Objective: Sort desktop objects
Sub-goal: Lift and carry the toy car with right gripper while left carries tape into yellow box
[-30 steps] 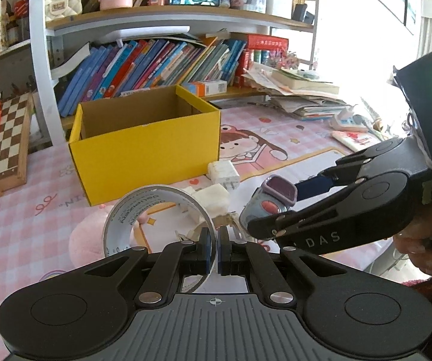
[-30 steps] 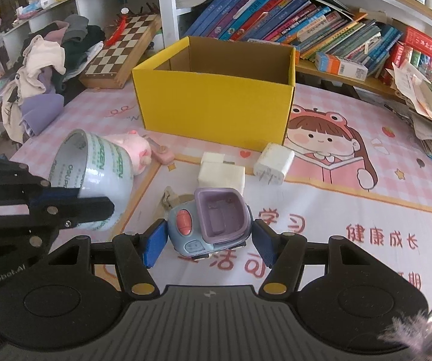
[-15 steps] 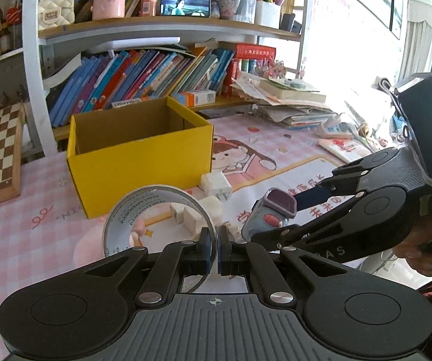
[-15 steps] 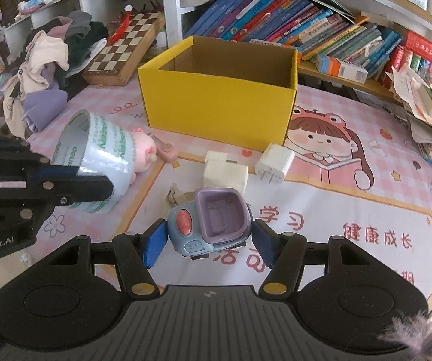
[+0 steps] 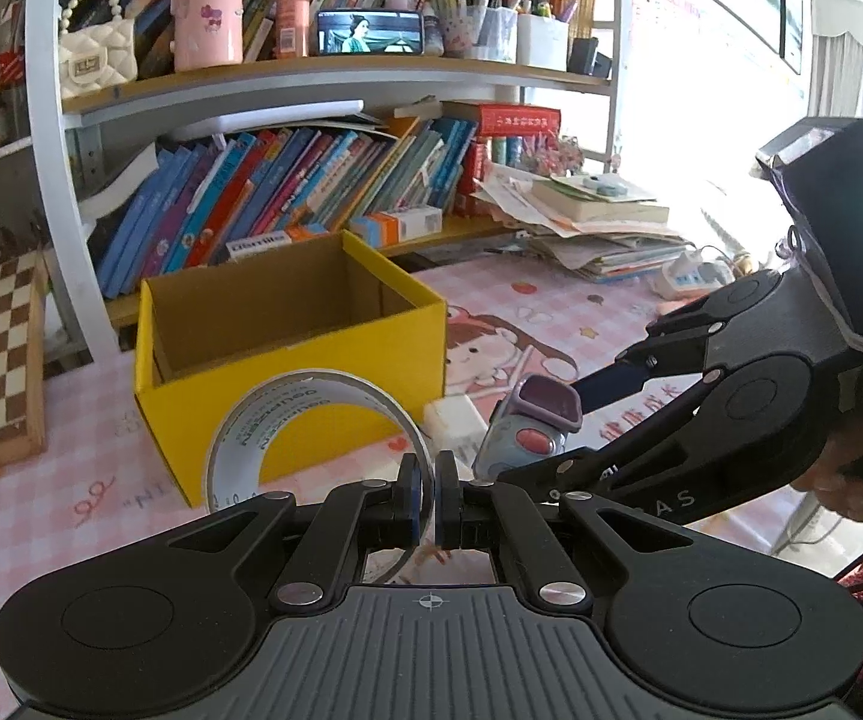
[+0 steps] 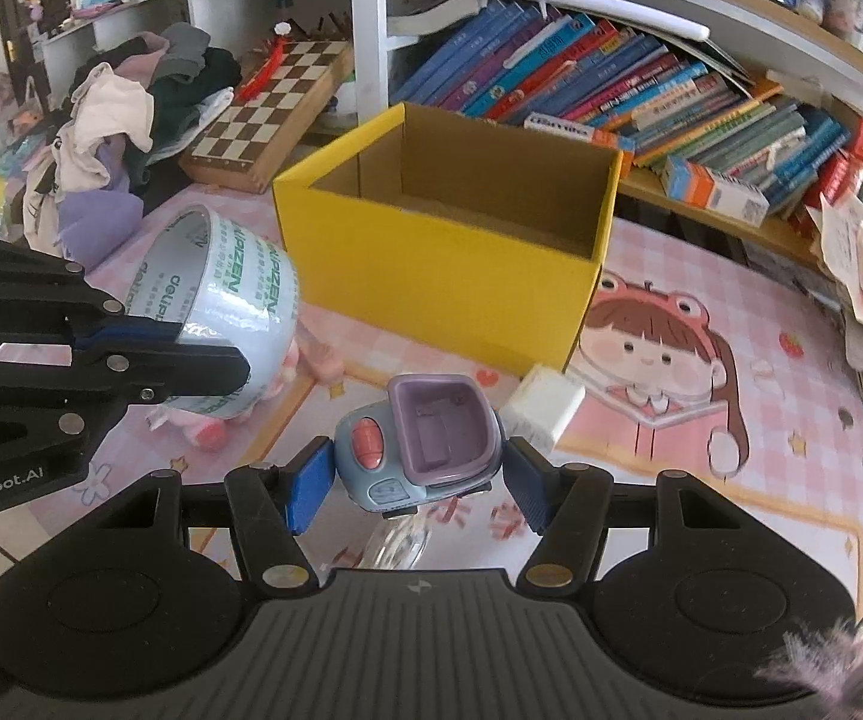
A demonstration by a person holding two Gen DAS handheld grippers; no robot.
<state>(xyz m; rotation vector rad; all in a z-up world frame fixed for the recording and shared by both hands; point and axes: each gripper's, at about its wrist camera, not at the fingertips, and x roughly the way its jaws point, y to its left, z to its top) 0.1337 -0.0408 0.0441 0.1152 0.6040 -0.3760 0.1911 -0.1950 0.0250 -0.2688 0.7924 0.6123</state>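
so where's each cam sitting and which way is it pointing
Left wrist: on the left gripper, facing the yellow box and bookshelf; its fingers pinch the tape roll; the right gripper and a hand show.
Right wrist: on the right gripper, facing the box from higher up; it clamps the toy; the left gripper shows.
Shared: box, tape roll, toy, chessboard.

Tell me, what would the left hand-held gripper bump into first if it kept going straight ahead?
Probably the yellow box: it sits right ahead of the left hand-held gripper, beyond the tape roll it holds. Depth is hard to judge.
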